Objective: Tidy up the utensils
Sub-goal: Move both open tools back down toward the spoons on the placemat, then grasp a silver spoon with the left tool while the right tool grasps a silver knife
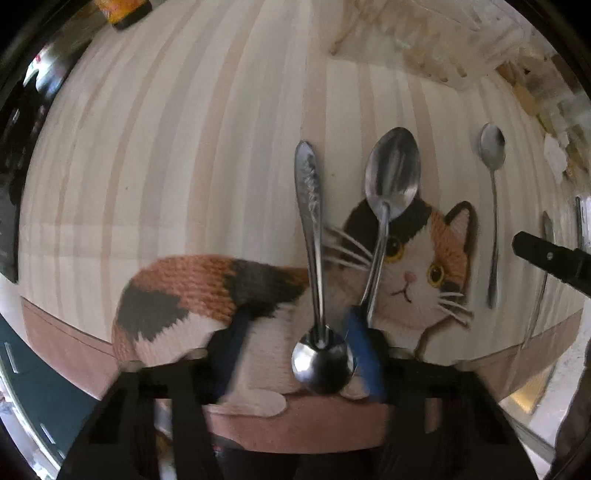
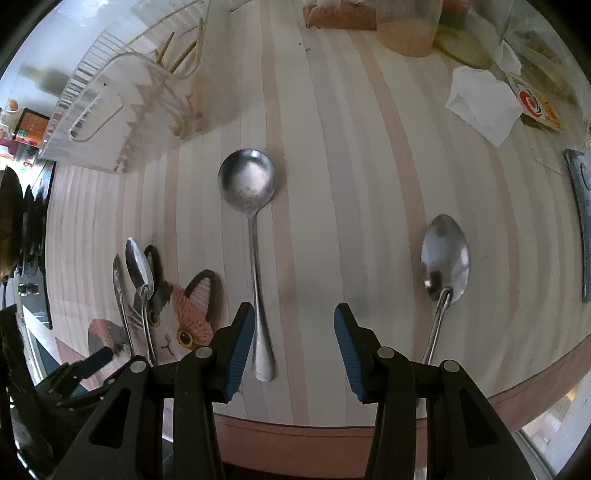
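Note:
My left gripper [image 1: 295, 339] is open over a cat-shaped mat [image 1: 184, 295]. Between its blue pads lies a small spoon [image 1: 314, 258], bowl toward me, patterned handle pointing away. A larger spoon [image 1: 391, 173] rests with its handle beside the right pad [image 1: 364, 350] and its bowl past the cat's head. My right gripper [image 2: 293, 343] is open and empty above the striped table. A round-bowled spoon [image 2: 247, 181] lies with its handle end by the left pad [image 2: 240, 350]. An oval spoon [image 2: 445, 254] lies to the right.
A clear rack [image 2: 122, 99] with wooden sticks stands at the back left. A white napkin [image 2: 480, 103], a plastic cup [image 2: 406, 33] and packets sit at the back right. A grey flat object [image 2: 583, 221] lies at the right edge. The table's pink rim [image 2: 314, 443] is near.

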Tool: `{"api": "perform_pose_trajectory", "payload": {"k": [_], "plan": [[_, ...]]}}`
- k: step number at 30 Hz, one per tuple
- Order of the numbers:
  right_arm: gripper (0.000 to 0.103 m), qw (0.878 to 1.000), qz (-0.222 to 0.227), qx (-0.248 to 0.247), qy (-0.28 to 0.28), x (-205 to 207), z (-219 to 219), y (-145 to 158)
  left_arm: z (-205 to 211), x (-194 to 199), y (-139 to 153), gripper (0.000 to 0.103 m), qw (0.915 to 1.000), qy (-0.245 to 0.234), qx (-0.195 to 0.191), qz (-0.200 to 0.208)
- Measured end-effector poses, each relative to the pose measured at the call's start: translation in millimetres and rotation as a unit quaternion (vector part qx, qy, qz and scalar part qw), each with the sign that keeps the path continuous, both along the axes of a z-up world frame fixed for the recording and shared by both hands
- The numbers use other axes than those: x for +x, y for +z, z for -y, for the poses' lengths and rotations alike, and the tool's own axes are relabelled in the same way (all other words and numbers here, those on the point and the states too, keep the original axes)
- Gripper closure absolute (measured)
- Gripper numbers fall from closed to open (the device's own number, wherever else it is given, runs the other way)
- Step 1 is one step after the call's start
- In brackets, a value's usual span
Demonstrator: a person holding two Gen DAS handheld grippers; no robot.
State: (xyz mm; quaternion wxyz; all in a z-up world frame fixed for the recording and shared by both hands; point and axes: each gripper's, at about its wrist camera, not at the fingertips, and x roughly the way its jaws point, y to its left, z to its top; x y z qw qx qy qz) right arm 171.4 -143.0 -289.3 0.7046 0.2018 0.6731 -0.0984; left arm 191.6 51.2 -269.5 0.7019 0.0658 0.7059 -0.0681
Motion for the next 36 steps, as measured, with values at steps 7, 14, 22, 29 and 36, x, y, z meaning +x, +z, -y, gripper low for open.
{"api": "perform_pose_trajectory", "payload": {"k": [7, 14, 22, 29, 36], "plan": [[0.056, 1.0, 0.005, 0.001, 0.006, 3.5, -15.5, -0.4, -25.7, 13.9, 5.7, 0.099, 0.9997, 0.02, 0.004, 0.015], [0.056, 0.999, 0.017, 0.028, 0.033, 22.8, -67.8, -4.2, -85.8, 35.5, 5.7, 0.099, 0.9976, 0.064, 0.016, 0.022], [0.05, 0.997, 0.031, 0.007, 0.066, 66.5, -131.2, -16.5, -116.7, 53.9, 10.2, 0.099, 0.9962, 0.084, 0.006, 0.023], [0.088, 0.982, 0.037, -0.12, 0.144, 82.3, -173.5, -21.9, -99.8, 41.0, 12.9, 0.099, 0.9964, 0.079, 0.01, 0.028], [0.095, 0.98, 0.02, -0.126, 0.149, 72.4, -138.3, -20.2, -47.7, 26.3, 1.8, 0.099, 0.9986, 0.043, -0.015, 0.029]]}}
